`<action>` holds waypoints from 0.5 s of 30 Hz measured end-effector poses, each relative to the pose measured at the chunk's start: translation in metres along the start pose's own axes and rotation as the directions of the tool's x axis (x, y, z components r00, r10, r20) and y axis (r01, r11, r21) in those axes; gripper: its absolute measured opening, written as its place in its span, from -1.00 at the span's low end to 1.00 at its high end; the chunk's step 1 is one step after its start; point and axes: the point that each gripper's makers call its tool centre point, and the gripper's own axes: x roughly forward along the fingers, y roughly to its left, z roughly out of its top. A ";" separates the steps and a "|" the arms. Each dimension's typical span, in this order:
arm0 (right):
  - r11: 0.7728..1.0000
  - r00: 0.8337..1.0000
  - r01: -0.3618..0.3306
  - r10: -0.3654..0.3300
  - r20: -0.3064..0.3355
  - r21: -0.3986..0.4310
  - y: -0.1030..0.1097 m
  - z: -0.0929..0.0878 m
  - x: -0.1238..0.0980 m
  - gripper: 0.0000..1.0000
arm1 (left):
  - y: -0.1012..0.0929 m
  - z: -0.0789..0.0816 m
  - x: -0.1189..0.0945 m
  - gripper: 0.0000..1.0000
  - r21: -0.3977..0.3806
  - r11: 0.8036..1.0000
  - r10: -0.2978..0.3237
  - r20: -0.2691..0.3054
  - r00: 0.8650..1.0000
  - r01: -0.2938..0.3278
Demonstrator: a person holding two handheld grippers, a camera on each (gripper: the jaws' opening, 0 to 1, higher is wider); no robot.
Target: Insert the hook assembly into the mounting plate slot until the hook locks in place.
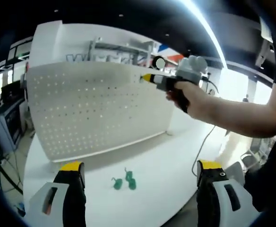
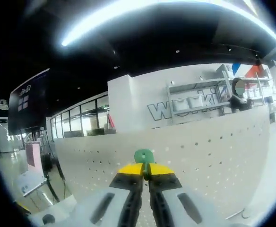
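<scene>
A white pegboard plate (image 1: 95,106) stands upright on the white table. Two green hooks (image 1: 125,180) lie on the table in front of it, between my left gripper's (image 1: 140,171) wide-open yellow-tipped jaws. A hand holds my right gripper (image 1: 145,78) up against the board's upper right edge. In the right gripper view that gripper (image 2: 145,171) is shut on a green hook (image 2: 144,156), whose round head pokes above the tips, close to the pegboard (image 2: 199,156).
The white table (image 1: 166,161) runs forward to its near edge. A cable (image 1: 205,142) trails off the table at right. A person's forearm (image 1: 237,113) crosses the right side. Shelving and a wall sign (image 2: 185,106) stand behind the board.
</scene>
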 end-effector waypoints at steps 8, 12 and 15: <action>0.999 0.999 0.032 -0.032 0.017 0.009 -0.004 0.004 0.015 -0.98 | -0.001 -0.006 0.002 0.98 0.007 1.000 0.000 -0.025 1.000 0.000; 0.999 0.999 0.040 -0.040 0.025 -0.006 -0.005 0.006 0.024 -0.98 | 0.001 -0.008 0.002 0.97 0.005 1.000 0.005 -0.032 0.999 -0.005; 0.999 0.998 0.049 -0.049 0.027 -0.014 -0.006 0.007 0.029 -0.98 | 0.003 -0.009 0.001 0.96 0.003 1.000 0.008 -0.034 0.999 -0.008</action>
